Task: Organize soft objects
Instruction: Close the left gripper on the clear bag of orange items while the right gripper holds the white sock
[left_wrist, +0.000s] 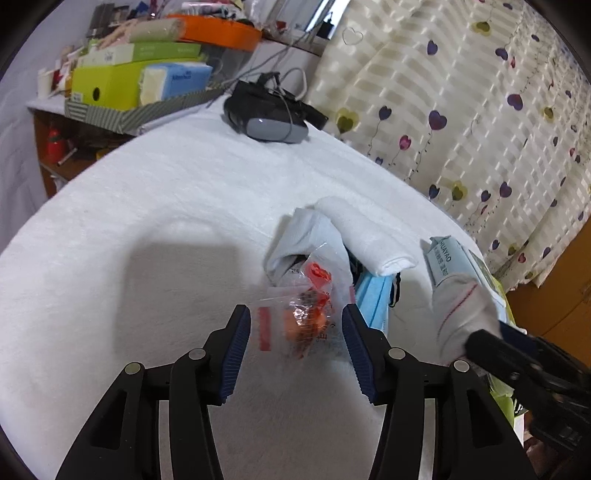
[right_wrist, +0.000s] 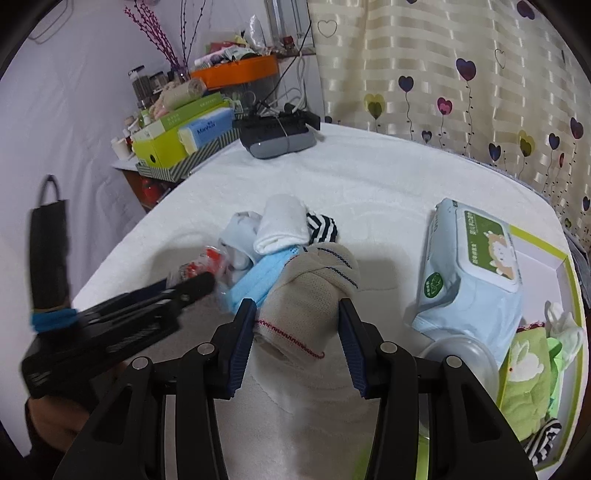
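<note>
Squarely between the right gripper's (right_wrist: 296, 332) blue pads sits a beige sock roll (right_wrist: 306, 299) with red stitching, at the lower middle of the right wrist frame; both pads press on its sides, so it is pinched. Behind it, touching, lie a blue mask (right_wrist: 255, 284), a white sock roll (right_wrist: 282, 225) and a striped sock (right_wrist: 323, 227) in one heap on the white cloth (right_wrist: 369, 177). To the right lies a wipes pack (right_wrist: 469, 266), resting partly in a green-edged tray (right_wrist: 570, 280).

The left gripper (left_wrist: 295, 332) stands spread, its pads on either side of a clear bag (left_wrist: 314, 306) with orange contents, not touching it. That bag lies at the lower middle of the left wrist frame, by the mask. At the upper middle a grey headset (left_wrist: 269, 114) rests on the cloth.
</note>
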